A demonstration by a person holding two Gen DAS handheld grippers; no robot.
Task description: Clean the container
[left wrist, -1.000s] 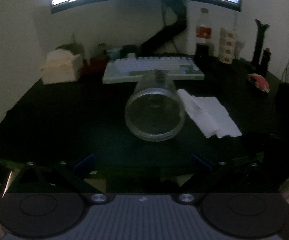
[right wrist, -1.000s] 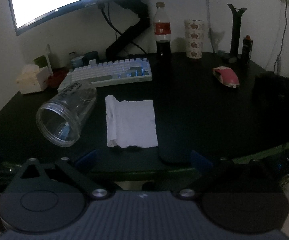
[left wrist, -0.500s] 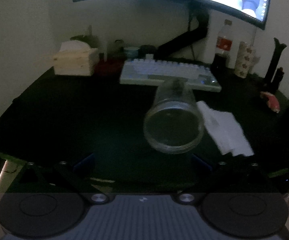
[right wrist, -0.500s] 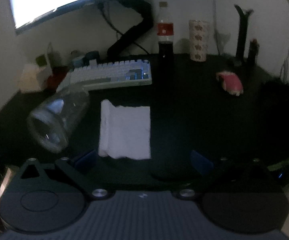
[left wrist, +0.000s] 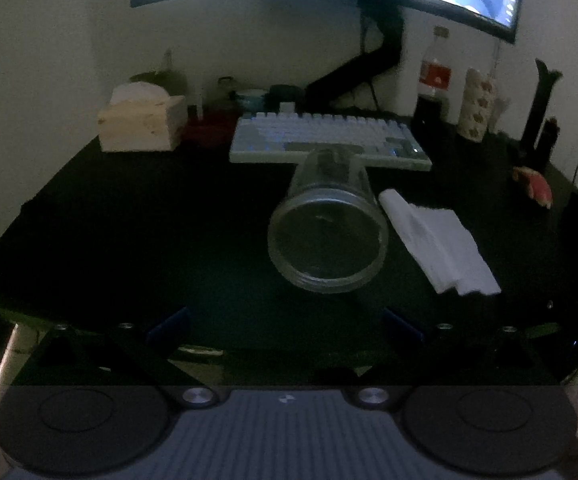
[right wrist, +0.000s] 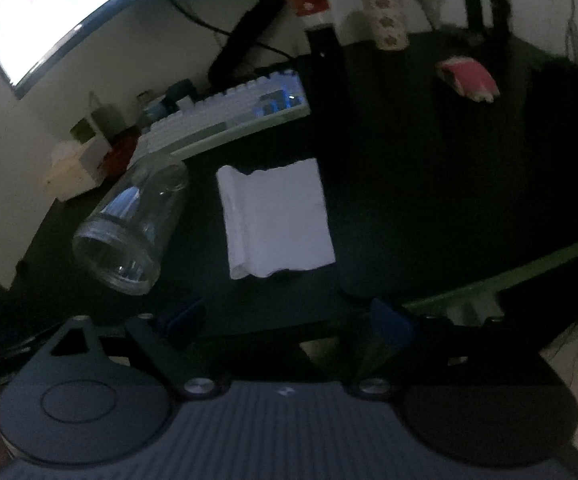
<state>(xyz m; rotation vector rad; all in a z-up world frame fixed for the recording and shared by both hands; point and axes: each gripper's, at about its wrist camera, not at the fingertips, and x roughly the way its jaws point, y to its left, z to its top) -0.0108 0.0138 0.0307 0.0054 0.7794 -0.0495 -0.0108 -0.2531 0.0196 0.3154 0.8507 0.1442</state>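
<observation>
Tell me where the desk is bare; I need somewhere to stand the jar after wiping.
Bare patches: left of the jar, in front of the tissue box; and right of the paper towel, before the pink mouse. Crowded behind the keyboard.

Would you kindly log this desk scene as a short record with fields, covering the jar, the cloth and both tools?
container: clear jar, lying on its side, mouth toward the cameras
wipe: folded white paper towel, flat on the desk, right of the jar, untouched
surface: black desk
behind jar: white keyboard
left tool: open, empty, facing the jar mouth
right tool: open, empty, facing the paper towel
</observation>
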